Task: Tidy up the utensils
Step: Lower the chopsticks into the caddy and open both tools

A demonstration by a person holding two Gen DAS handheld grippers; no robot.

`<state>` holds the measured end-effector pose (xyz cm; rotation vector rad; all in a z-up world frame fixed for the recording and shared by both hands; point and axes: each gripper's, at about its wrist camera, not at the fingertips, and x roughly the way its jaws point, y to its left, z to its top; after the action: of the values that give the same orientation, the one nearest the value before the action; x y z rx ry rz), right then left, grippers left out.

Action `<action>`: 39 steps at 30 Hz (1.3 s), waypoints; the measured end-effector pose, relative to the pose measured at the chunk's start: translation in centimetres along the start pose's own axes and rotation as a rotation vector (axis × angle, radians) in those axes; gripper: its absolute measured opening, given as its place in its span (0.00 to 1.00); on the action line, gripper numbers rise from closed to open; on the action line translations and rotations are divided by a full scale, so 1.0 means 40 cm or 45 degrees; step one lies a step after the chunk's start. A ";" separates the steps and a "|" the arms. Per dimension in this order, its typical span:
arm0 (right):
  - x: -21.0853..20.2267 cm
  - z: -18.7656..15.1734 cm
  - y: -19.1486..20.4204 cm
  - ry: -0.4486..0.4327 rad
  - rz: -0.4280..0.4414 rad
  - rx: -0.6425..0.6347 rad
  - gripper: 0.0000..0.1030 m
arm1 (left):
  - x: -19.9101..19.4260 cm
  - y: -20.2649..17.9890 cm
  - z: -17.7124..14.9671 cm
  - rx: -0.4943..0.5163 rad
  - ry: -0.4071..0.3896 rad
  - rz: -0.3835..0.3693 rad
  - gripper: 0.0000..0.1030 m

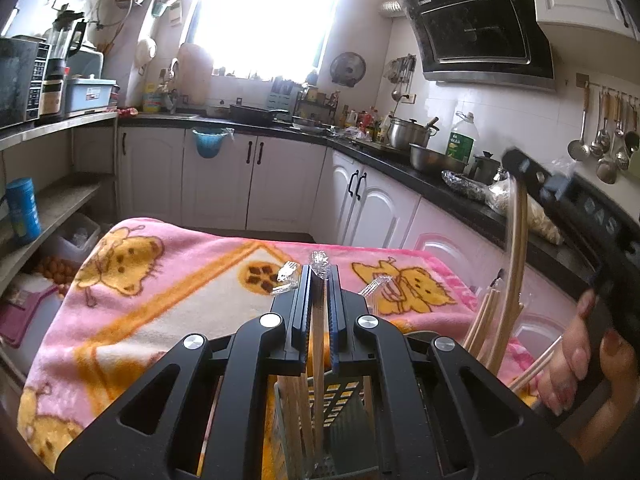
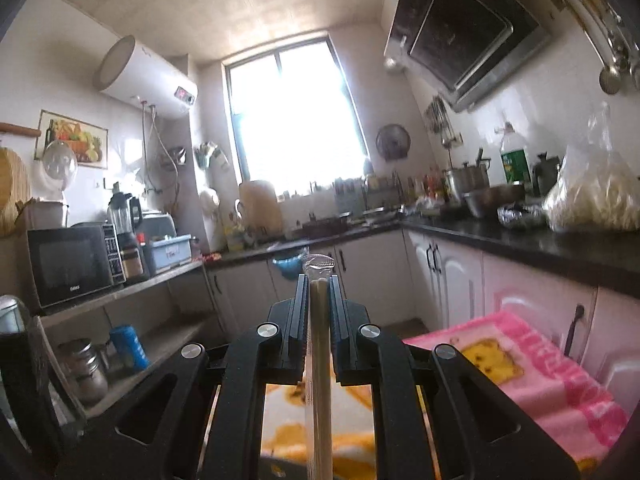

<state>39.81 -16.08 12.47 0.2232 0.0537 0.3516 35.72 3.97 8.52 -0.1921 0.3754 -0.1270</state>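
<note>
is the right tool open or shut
Shut: the right tool pinches wrapped chopsticks between its closed fingers.

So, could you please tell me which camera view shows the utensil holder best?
The left wrist view: the grey slotted utensil holder sits just below the left tongs, with chopsticks standing in it. The right wrist view does not show it.

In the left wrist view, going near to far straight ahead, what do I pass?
Slotted utensil holder → left gripper shut on wrapped chopsticks → wrapped plastic forks on pink blanket → white cabinets → window.
</note>
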 end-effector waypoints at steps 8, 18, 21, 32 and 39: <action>0.033 -0.048 0.012 -0.021 -0.046 -0.069 0.10 | 0.009 0.004 -0.007 0.001 0.022 -0.001 0.02; -0.013 -0.102 -0.036 0.117 -0.014 -0.005 0.10 | -0.008 0.006 -0.011 -0.018 0.050 -0.003 0.22; -0.044 -0.100 -0.045 0.159 0.001 0.006 0.11 | -0.027 0.011 -0.008 -0.020 0.046 0.009 0.26; -0.183 -0.109 -0.041 0.292 0.052 0.008 0.43 | -0.141 0.028 -0.027 -0.041 0.056 0.051 0.48; -0.286 -0.132 -0.038 0.349 0.058 0.015 0.55 | -0.226 0.024 -0.066 -0.047 0.069 0.071 0.73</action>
<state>29.12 -20.34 7.14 0.1866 0.3213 0.4257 26.48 5.92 9.11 -0.2146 0.4369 -0.0707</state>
